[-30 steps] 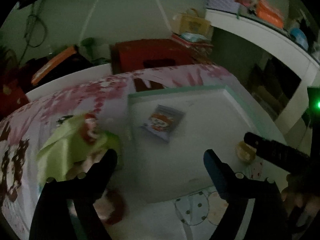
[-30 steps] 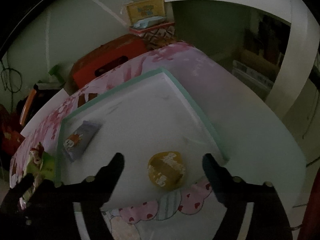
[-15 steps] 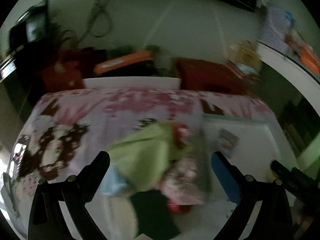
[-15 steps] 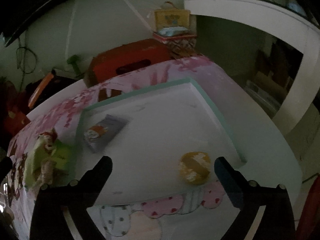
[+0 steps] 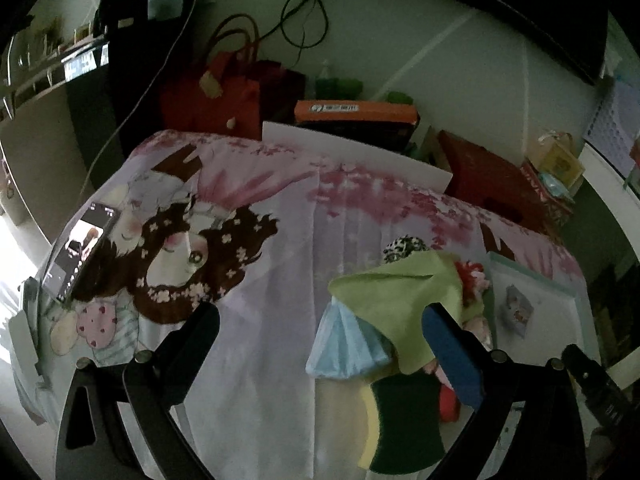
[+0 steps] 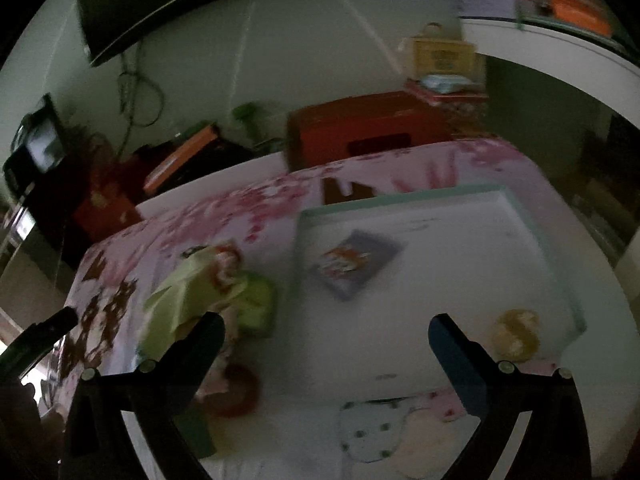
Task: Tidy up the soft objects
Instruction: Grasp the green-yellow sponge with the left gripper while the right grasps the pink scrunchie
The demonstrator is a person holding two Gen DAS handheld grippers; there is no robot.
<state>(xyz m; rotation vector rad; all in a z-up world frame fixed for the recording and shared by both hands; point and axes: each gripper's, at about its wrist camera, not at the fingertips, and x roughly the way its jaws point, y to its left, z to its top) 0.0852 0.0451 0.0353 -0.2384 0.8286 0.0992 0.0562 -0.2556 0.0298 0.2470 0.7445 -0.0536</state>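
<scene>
A dim room with a table under a pink and lilac cartoon-print cloth (image 5: 280,264).

In the left wrist view, a lit phone (image 5: 78,252) lies at the table's far left edge. The left gripper (image 5: 320,328) is held low over the cloth, level and pointing toward the far wall, its two fingers spread wide apart with nothing between them. Its black left finger sits above bare cloth. Its blue-padded right finger overlaps the near edge of a heap of soft things. In that heap, a light green cloth (image 5: 400,300) lies on top, a pale blue cloth (image 5: 348,348) sticks out to its left, and a yellow and dark green sponge (image 5: 400,416) lies nearest the camera. A red-haired doll (image 5: 474,276) peeks out on the heap's right side. Right of the heap is a shallow white tray (image 5: 560,312) with a pale green rim, holding a small printed pouch (image 5: 518,310).

In the right wrist view, which is blurred, the right gripper (image 6: 326,330) is held above the tray's near edge, tilted down toward it, fingers spread wide and empty. The green heap lies just left of the tray, by the gripper's left finger. A yellowish round soft item (image 6: 516,334) rests in the tray's near right corner, just right of the right finger.
</scene>
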